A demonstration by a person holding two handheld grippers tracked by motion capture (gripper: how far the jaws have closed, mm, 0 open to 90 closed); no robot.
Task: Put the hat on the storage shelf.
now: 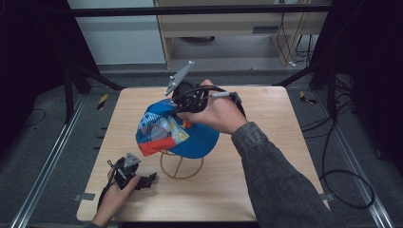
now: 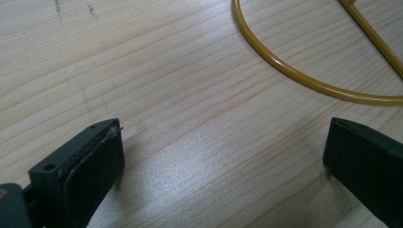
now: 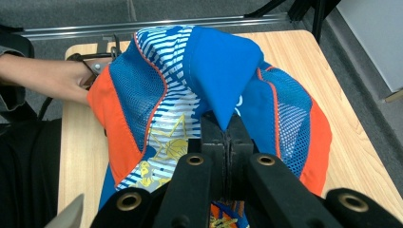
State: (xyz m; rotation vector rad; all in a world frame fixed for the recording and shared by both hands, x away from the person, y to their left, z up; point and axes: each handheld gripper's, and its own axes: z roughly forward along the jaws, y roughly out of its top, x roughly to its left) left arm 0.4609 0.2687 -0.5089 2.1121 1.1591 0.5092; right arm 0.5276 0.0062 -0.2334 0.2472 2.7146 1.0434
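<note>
Two grippers | right gripper (image 1: 183,105): arm reaching forward, jaws pinching cap (image 1: 176,135) fabric | left gripper (image 1: 142,181): low on bench (image 1: 266,166), jaws spread, near stand (image 1: 179,167)

Cap (image 3: 157,90) of blue cloth with open mesh panels and printed fabric; stand ring (image 2: 304,78) of glossy yellow-coated wire; table (image 2: 166,71) of matt, pale-grained wood; gripper pads (image 2: 95,164) looked matt black.

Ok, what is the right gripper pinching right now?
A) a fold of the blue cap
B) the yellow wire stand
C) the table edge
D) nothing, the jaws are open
A: in the right gripper view the right gripper has its jaws shut on a raised fold of the blue cap.
</note>
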